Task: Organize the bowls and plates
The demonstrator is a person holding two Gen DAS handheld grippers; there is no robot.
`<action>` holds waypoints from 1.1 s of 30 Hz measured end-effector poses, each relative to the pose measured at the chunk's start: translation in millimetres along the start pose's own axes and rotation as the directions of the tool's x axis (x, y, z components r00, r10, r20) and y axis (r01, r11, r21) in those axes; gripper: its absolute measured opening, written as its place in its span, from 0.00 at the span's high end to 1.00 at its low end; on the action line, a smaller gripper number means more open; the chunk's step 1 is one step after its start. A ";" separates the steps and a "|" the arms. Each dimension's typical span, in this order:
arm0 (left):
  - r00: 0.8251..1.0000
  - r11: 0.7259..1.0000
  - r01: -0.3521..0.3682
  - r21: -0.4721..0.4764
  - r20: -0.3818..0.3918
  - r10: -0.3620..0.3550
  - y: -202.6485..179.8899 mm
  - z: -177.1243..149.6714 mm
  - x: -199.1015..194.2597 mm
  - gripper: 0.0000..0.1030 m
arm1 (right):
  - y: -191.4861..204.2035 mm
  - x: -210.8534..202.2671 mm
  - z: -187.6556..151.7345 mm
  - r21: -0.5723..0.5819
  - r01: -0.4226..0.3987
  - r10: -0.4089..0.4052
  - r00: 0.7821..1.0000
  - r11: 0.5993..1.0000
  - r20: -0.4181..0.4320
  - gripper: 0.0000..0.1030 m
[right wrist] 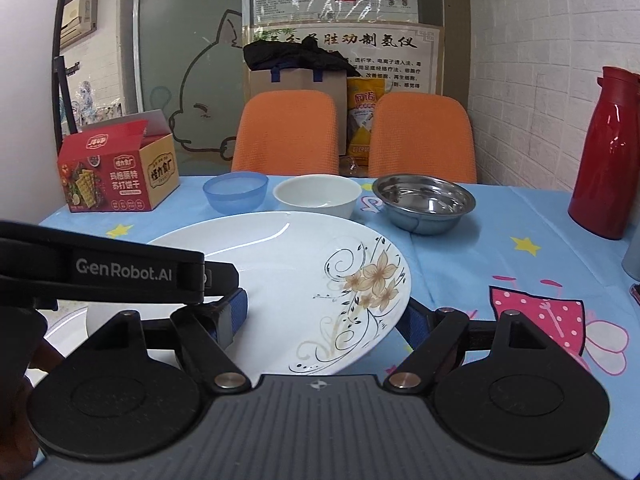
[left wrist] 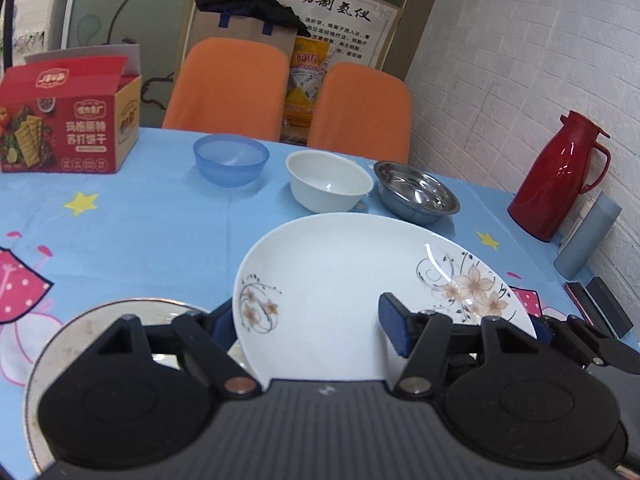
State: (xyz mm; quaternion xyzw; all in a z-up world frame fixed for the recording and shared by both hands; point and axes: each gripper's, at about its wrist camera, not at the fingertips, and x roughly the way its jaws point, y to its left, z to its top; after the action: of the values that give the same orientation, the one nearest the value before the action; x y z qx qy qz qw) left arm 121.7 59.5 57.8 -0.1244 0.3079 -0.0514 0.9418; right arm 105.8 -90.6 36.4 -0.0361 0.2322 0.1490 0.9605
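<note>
From the left wrist view, the left gripper [left wrist: 308, 326] stands spread wide around the floral plate [left wrist: 340, 280], bowls beyond its fingertips; from the right wrist view, the right gripper [right wrist: 324, 312] likewise straddles the floral plate [right wrist: 288, 264], unclenched.

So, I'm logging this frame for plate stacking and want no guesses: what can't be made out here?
- Left gripper grip: in the left wrist view the floral plate hides one pad.
- Right gripper grip: in the right wrist view the plate covers its right finger.
- Steel plate: mostly behind the gripper body.
- Red thermos: cut by the right edge.
</note>
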 end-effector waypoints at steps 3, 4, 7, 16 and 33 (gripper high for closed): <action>0.999 0.999 -0.047 -0.023 0.023 0.048 23.2 -8.0 -22.3 0.40 | 24.1 -4.0 -2.6 -0.031 -0.051 0.051 0.999 0.998 0.008 0.00; 0.997 0.997 -0.066 -0.032 0.028 0.067 30.0 -10.9 -28.3 0.40 | 31.8 -5.0 -3.8 -0.041 -0.070 0.070 0.997 0.997 0.008 0.00; 0.989 0.989 -0.138 -0.051 0.037 0.140 50.3 -21.4 -45.4 0.40 | 58.8 -7.7 -9.2 -0.069 -0.134 0.134 0.991 0.989 -0.001 0.00; 0.973 0.967 -0.228 -0.112 0.009 0.230 93.5 -46.1 -64.8 0.40 | 100.8 -3.9 -22.3 -0.118 -0.229 0.222 0.973 0.966 -0.067 0.00; 0.981 0.971 -0.195 -0.139 -0.008 0.196 111.1 -52.2 -55.4 0.36 | 106.5 5.7 -30.9 -0.107 -0.256 0.244 0.963 0.961 -0.113 0.00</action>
State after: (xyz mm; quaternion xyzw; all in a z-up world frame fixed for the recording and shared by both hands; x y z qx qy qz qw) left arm 48.4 165.6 18.9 -0.1591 0.3188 0.0635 0.9322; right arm 64.9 8.2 6.3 -0.0718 0.2727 0.2808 0.9174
